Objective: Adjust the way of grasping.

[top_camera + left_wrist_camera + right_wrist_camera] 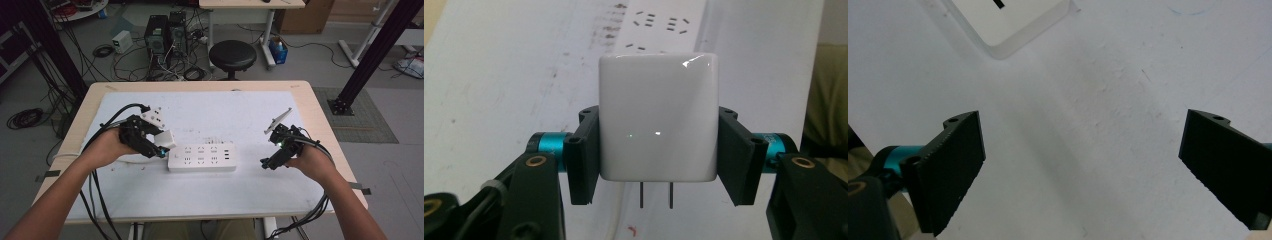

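A white power strip (202, 157) lies on the white mat near the table's middle. My left gripper (161, 146) is shut on a white plug adapter (166, 139) just left of the strip's left end. In the left gripper view the plug adapter (657, 117) is squeezed between both jaws, its two metal prongs pointing down toward the mat, with the strip's sockets (659, 22) beyond. My right gripper (267, 162) hovers open to the right of the strip. In the right gripper view its jaws stand wide apart over bare mat, and a corner of the power strip (1010, 22) shows at top.
The white mat (210, 195) covers most of the wooden table (320, 115). A white cord (131, 159) runs left from the strip. Beyond the table stand a black stool (232, 55), computer towers (165, 32) and cables on the floor.
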A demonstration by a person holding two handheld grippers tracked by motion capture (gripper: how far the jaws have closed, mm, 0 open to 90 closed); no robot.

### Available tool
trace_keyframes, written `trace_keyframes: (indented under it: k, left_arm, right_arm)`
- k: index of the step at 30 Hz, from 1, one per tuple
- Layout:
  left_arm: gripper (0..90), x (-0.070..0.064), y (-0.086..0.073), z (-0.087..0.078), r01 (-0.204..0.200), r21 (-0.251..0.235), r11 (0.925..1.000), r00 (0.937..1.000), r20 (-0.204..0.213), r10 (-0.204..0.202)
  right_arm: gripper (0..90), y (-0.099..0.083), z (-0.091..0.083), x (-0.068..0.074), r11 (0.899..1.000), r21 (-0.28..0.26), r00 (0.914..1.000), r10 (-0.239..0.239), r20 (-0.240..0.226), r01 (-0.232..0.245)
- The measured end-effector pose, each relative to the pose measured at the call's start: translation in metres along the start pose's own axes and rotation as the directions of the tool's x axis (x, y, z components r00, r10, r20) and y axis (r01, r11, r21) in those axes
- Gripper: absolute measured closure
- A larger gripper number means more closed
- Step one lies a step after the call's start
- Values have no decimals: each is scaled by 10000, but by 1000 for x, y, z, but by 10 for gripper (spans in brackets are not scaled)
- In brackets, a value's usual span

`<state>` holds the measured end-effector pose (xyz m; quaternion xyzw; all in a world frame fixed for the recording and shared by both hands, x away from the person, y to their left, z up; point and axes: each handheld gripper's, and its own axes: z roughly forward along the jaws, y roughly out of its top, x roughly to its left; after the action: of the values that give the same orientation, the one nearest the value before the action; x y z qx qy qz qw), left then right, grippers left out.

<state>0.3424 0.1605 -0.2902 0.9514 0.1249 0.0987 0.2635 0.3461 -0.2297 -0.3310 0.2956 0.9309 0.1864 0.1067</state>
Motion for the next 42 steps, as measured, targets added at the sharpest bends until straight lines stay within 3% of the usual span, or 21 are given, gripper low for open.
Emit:
trace_keyframes:
  k: [1,4,6,8,9,12,13,17,20,22,23,24,25,28,32,33,35,37,42]
  left_arm:
    - [425,-1,1,2,-190,12,9998,9998,77,190]
    - [425,-3,3,6,-238,-148,9996,9996,153,240]
    - [425,-5,6,9,-625,-162,9979,9978,210,629]
    - [425,-6,7,10,-548,-259,9982,9981,264,555]
    - [424,-6,9,12,-757,-329,9966,9966,307,767]
    - [424,-9,10,13,-705,-459,9965,9969,314,720]
    - [425,-10,11,13,-912,-494,9946,9952,303,927]
    - [424,-13,12,15,-996,-611,9932,9947,204,1010]
    - [424,-16,14,17,-1019,-745,9920,9944,199,1036]
    - [424,-18,17,18,-1167,-733,9905,9927,212,1185]
    - [424,-19,18,19,-1183,-719,9904,9926,200,1200]
    - [424,-20,19,20,-1264,-779,9889,9916,191,1283]
    - [424,-21,21,20,-1320,-814,9879,9908,197,1340]
    - [424,-23,25,22,-1408,-933,9856,9895,197,1432]
    - [425,-25,32,26,-1494,-1052,9832,9879,260,1529]
    - [424,-25,33,27,-1529,-1067,9825,9872,285,1568]
    - [425,-26,36,29,-1584,-1133,9809,9862,303,1628]
    - [424,-26,39,32,-1573,-1254,9796,9861,334,1626]
    - [424,-28,47,37,-1596,-1416,9770,9849,442,1673]
  right_arm:
    - [39,0,0,1,9999,-136,10000,15,13,-15]
    - [39,1,0,4,9988,-471,9999,150,-63,-153]
    - [39,2,-2,8,9955,-874,9988,343,-343,-371]
    - [39,3,-3,9,9939,-981,9980,472,-410,-510]
    - [39,5,-5,11,9898,-1232,9960,637,-623,-710]
    - [39,8,-8,15,9829,-1587,9928,804,-884,-937]
    - [39,10,-9,16,9798,-1728,9917,847,-965,-1005]
    - [39,14,-10,21,9706,-2044,9854,997,-1379,-1268]
    - [39,18,-9,23,9544,-2361,9701,1357,-2012,-1825]
    - [40,21,-8,24,9396,-2470,9510,1726,-2564,-2371]
    - [40,23,-6,24,9227,-2604,9282,1970,-3155,-2843]
    - [40,23,-6,24,9227,-2604,9282,1970,-3155,-2843]
    - [40,25,-5,25,9152,-2644,9160,2048,-3451,-3042]
    - [40,29,-3,26,8924,-2666,8765,2312,-4223,-3639]
    - [41,34,1,28,8577,-2626,8169,2640,-5128,-4421]
    - [41,35,2,28,8493,-2656,8066,2687,-5265,-4563]
    - [42,37,3,28,8372,-2600,7849,2792,-5532,-4811]
    - [45,39,5,27,8248,-2496,7572,2885,-5860,-5074]
    - [51,45,10,27,8054,-2058,6944,3139,-6475,-5559]
